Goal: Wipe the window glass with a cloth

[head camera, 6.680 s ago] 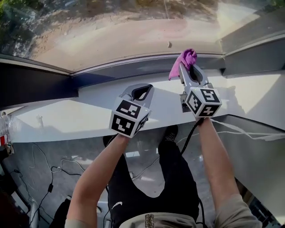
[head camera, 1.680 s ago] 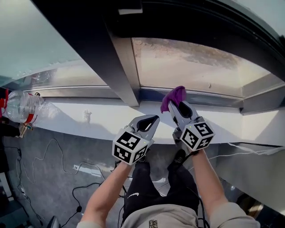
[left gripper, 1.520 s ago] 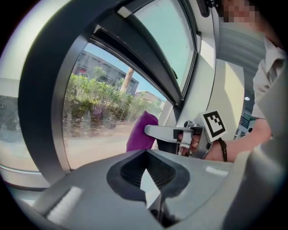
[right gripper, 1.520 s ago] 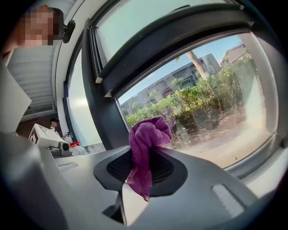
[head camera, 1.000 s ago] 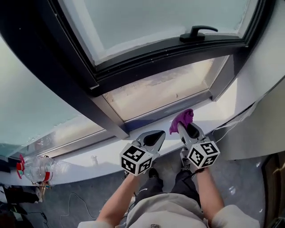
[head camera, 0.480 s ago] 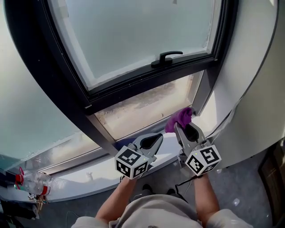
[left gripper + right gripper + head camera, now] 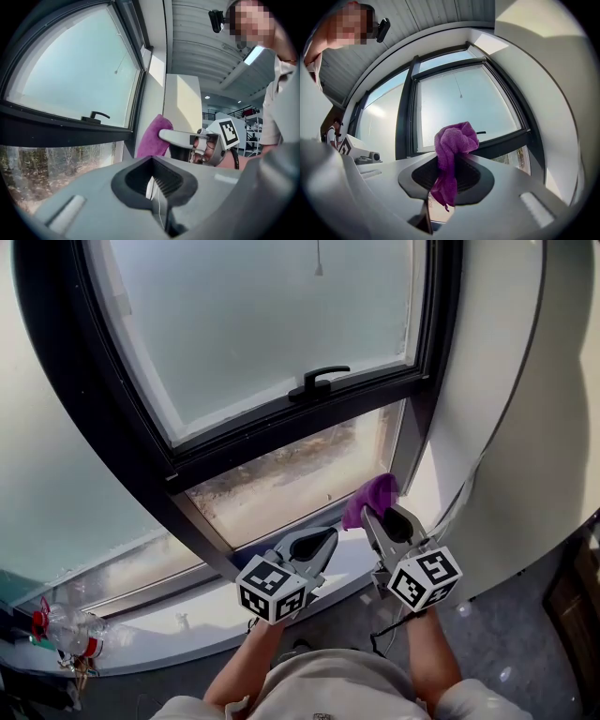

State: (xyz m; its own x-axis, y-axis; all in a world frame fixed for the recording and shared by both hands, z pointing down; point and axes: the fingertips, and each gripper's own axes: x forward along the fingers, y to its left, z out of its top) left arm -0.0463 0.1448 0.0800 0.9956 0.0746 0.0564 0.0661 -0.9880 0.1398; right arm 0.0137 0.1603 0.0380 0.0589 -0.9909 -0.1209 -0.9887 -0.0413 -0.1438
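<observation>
A purple cloth (image 7: pixel 369 498) (image 7: pixel 451 154) (image 7: pixel 153 137) is bunched at the tip of my right gripper (image 7: pixel 378 513) (image 7: pixel 450 176), which is shut on it. It hangs in front of the lower right corner of the window. The window glass (image 7: pixel 272 329) (image 7: pixel 459 105) (image 7: pixel 70 75) is a large frosted pane in a dark frame, with a black handle (image 7: pixel 317 382) on its lower bar. A smaller clear pane (image 7: pixel 281 486) sits below. My left gripper (image 7: pixel 317 546) (image 7: pixel 157 190) is shut and holds nothing, just left of the right one.
A white sill (image 7: pixel 178 620) runs under the window. A white wall (image 7: pixel 497 427) rises at the right. A clear plastic bottle with a red cap (image 7: pixel 66 632) lies on the sill at far left. A thin cord (image 7: pixel 319 257) hangs at the glass top.
The view has swung up from the sill to the whole window. Both grippers have lifted toward the lower pane, the cloth still held in the right one.
</observation>
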